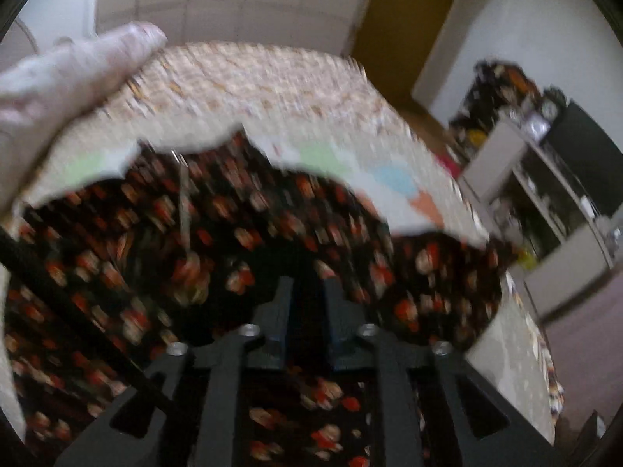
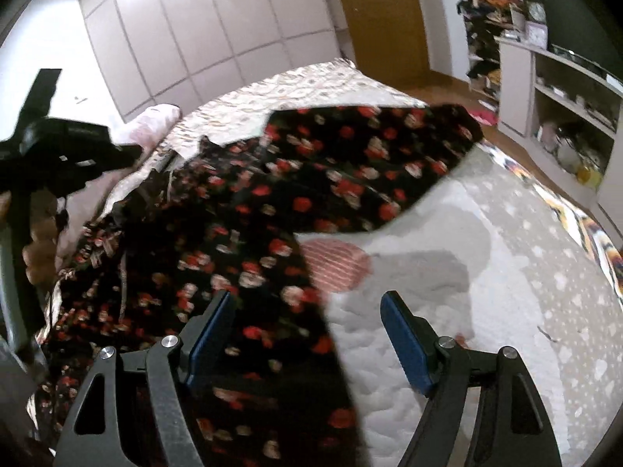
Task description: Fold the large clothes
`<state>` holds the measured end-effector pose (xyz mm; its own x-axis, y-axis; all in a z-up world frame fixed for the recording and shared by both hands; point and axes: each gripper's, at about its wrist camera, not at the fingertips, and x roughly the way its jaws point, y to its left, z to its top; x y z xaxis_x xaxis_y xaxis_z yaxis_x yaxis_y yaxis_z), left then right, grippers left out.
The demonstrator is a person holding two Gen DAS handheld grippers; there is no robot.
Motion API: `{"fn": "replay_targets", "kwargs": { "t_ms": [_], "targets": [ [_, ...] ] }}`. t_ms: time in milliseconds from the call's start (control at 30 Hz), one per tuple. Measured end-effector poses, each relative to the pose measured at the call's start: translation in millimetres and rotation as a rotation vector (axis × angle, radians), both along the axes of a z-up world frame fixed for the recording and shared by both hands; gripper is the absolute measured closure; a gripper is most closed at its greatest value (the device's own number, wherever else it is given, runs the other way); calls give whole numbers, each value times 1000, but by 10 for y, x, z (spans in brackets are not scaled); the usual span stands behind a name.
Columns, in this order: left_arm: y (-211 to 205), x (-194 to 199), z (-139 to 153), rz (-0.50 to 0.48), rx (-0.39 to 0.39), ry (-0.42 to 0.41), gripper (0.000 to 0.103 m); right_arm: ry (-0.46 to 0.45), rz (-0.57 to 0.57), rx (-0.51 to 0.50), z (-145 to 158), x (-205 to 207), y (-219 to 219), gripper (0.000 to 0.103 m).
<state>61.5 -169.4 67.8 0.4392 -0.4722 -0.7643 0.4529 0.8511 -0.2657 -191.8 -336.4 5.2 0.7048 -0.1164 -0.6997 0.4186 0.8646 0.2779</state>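
A large black garment with red and cream flowers (image 1: 194, 233) (image 2: 311, 179) lies spread over a bed with a pale patterned cover (image 1: 253, 85) (image 2: 506, 272). My left gripper (image 1: 307, 292) hangs low over the garment with its fingers a narrow gap apart. Blur hides whether cloth sits between them. My right gripper (image 2: 307, 311) stands wide open above the garment's right edge, nothing between its blue pads (image 2: 401, 338). A person's hand (image 2: 39, 253) grips the other tool's handle at the left of the right wrist view.
A pink pillow (image 2: 155, 116) (image 1: 78, 66) lies at the bed's far left. White wardrobe doors (image 2: 194, 31) and a wooden door (image 2: 381, 11) stand behind the bed. To the right are a shelf unit (image 2: 553, 89) and a clothes pile (image 2: 486, 11).
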Motion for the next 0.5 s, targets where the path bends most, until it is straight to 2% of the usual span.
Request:
{"fn": "replay_targets", "kwargs": {
  "t_ms": [33,100,133,233,300,400,500],
  "targets": [
    [9,-56,-48,-12,-8,21,71,-6,-2,7,10,-14,-32,22],
    [96,-209,-52,-20,-20,4,65,-25,8,0,104,-2,-44,22],
    [192,-312,-4,-23,-31,-7,59,-34,15,-4,146,20,-30,22],
    [722,-502,186,9,-54,-51,45,-71,67,10,340,172,41,22],
    [1120,-600,350,61,-45,-94,37,-91,124,60,433,350,111,22],
    [1728,-692,432,194,11,-176,31,-91,199,109,493,689,235,22],
    [2415,-698,286,377,166,-231,31,-29,257,47,447,1256,471,22]
  ]
}}
